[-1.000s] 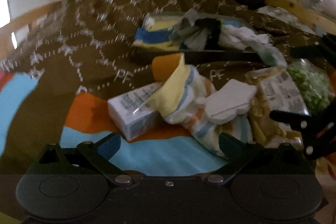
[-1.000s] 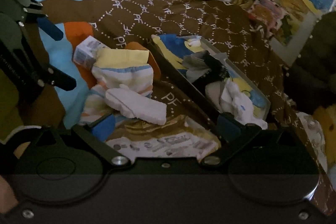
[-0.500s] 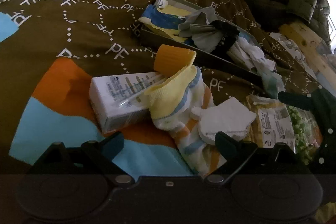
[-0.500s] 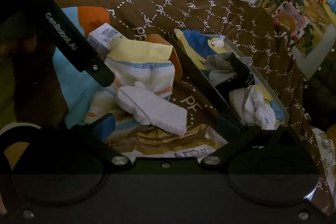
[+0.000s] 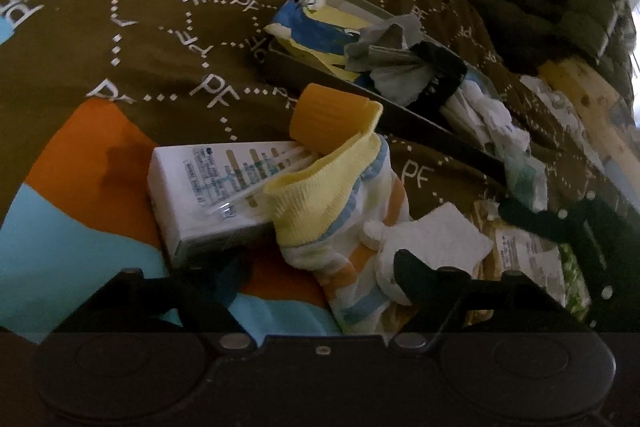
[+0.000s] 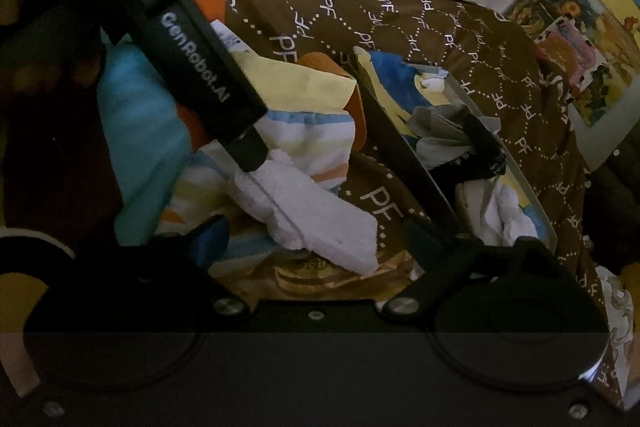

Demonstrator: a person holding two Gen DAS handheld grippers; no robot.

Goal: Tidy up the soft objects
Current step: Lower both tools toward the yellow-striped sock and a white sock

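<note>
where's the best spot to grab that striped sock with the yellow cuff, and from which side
Probably the yellow ribbed cuff of the striped sock. It stands up, folded over the white carton's edge, giving a raised lip. Come from above and the near side with the left gripper, one finger on each face of the fold. The white foam piece covers the sock's lower end.

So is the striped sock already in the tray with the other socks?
No, the striped sock lies on the blanket outside the tray, draped over the white carton.
</note>
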